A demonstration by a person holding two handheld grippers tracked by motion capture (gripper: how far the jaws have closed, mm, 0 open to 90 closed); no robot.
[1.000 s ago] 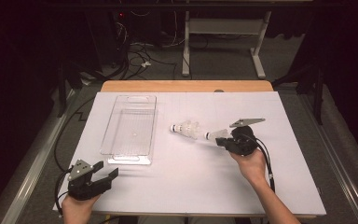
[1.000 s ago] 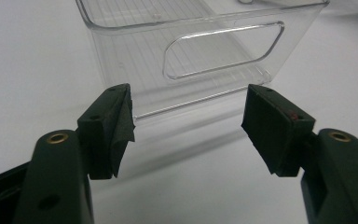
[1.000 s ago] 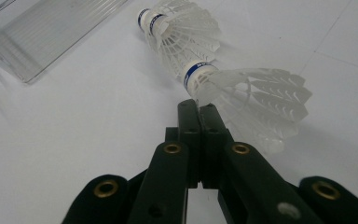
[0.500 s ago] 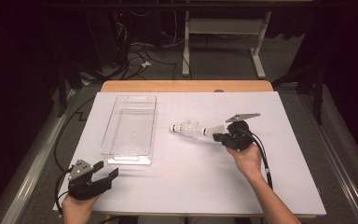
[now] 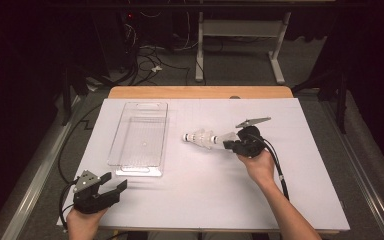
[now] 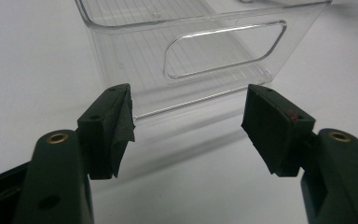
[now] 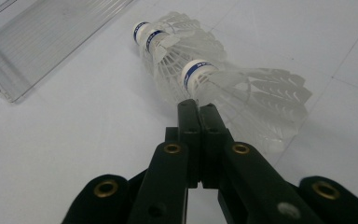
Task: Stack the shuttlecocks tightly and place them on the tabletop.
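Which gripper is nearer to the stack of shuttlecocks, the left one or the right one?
The right gripper. It sits at the feather end of the shuttlecocks, jaws together. The left gripper is far off at the table's near left corner, open, in front of the clear bin.

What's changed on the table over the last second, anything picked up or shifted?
The right gripper has slid a little left toward the shuttlecocks, and its jaws now stand closed at the feather skirt of the nearest shuttlecock; whether it truly grips the feathers is hard to tell. The shuttlecocks have barely moved. The left gripper stayed put, open, near the table's front-left corner, and the clear bin stayed where it was.
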